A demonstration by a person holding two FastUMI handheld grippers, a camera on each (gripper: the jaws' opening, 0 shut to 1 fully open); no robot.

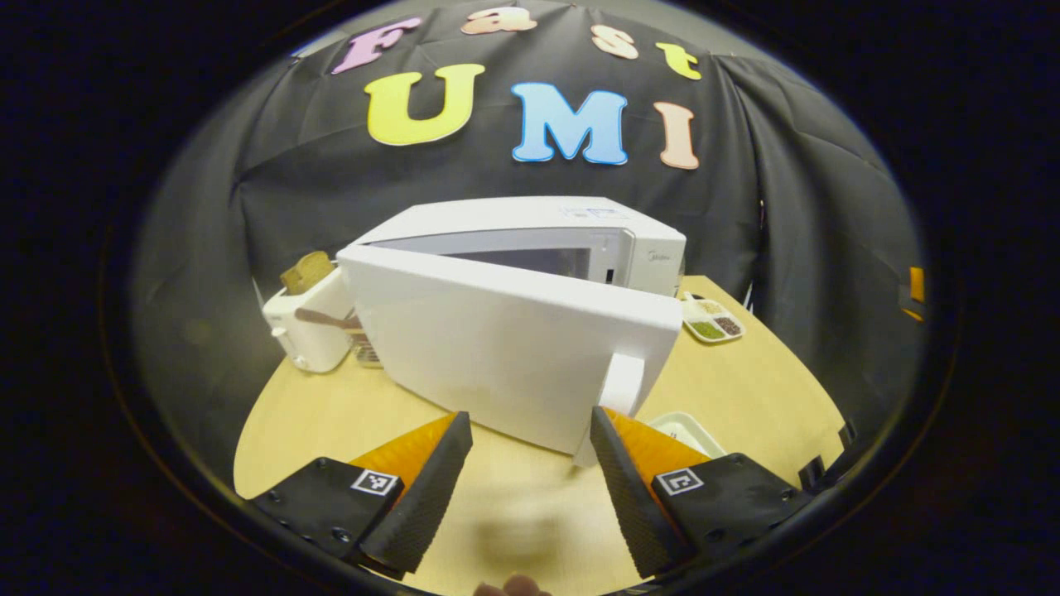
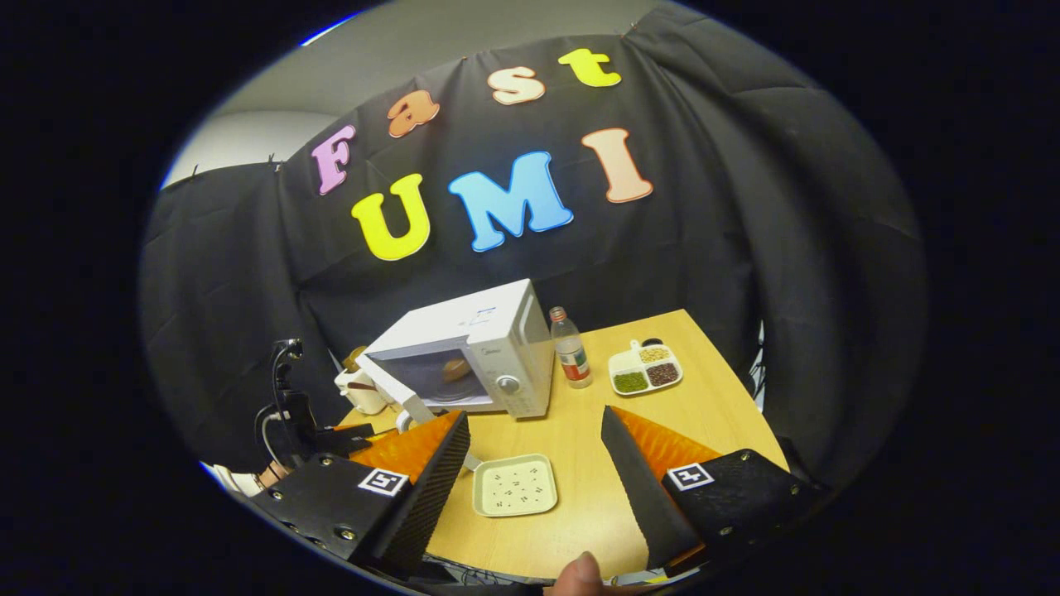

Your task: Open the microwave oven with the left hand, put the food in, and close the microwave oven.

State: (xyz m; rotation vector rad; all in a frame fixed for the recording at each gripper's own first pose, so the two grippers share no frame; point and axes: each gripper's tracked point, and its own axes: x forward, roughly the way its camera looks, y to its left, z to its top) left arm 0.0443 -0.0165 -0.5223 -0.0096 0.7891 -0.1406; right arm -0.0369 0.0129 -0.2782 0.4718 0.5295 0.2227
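**Door ajar, food inside the microwave**

While I hold both grippers back from the table [image 2: 580, 430], the microwave [image 2: 472, 352] sits at mid-frame in the right gripper view, its door [image 1: 513, 348] swung partly open. Through the opening I see a brown piece of food [image 2: 455, 369] inside. My left gripper [image 1: 530, 488] has its fingers spread wide, close before the door's handle [image 1: 621, 385], not touching it. My right gripper [image 2: 534, 488] is spread too, above a pale tray [image 2: 515, 486] at lower centre.
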